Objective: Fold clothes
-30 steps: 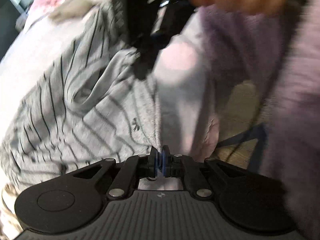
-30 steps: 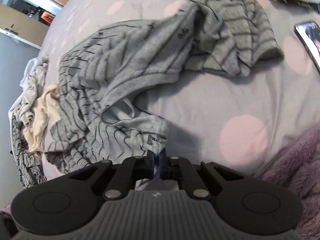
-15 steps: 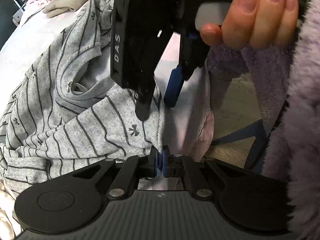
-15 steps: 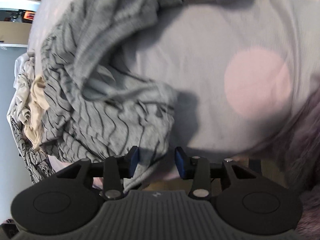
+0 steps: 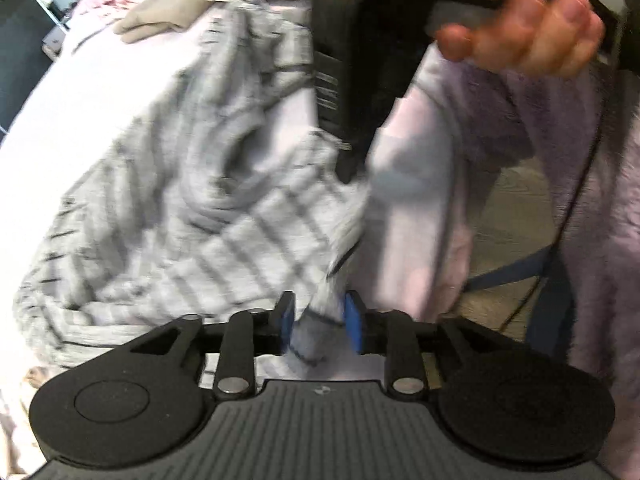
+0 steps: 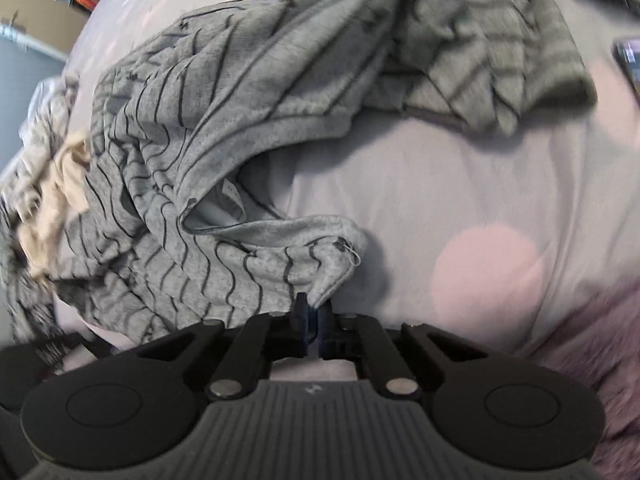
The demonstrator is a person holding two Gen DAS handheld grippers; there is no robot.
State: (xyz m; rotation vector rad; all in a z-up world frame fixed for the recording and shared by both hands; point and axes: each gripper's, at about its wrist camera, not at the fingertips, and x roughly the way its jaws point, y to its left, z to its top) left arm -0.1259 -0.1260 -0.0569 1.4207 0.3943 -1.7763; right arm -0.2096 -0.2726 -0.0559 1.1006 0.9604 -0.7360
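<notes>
On the bed [image 6: 420, 184], covered in a pale lilac sheet with pink dots, lies a crumpled grey striped top [image 6: 208, 168]. At the far left edge of the right wrist view a heap of other clothes [image 6: 44, 184], cream and grey, sits beside it. No box, basket or other container shows in either view.

Further right, the striped top's bunched hem runs down to the right gripper [image 6: 315, 312], whose jaws have just been closing and now pinch a fold of the grey fabric between the blue pads. A dark phone [image 6: 630, 66] lies at the right edge of the sheet, and fuzzy purple fabric [image 6: 600, 344] fills the lower right corner.

Seen from the left wrist, the same striped top [image 5: 192, 216] spreads over the bed, blurred. The left gripper [image 5: 319, 326] has just been opening; its jaws stand partly apart with a corner of the top between them, the pads not pressing it. Upper right, a hand [image 5: 528, 36] holds the other gripper's body above the cloth
</notes>
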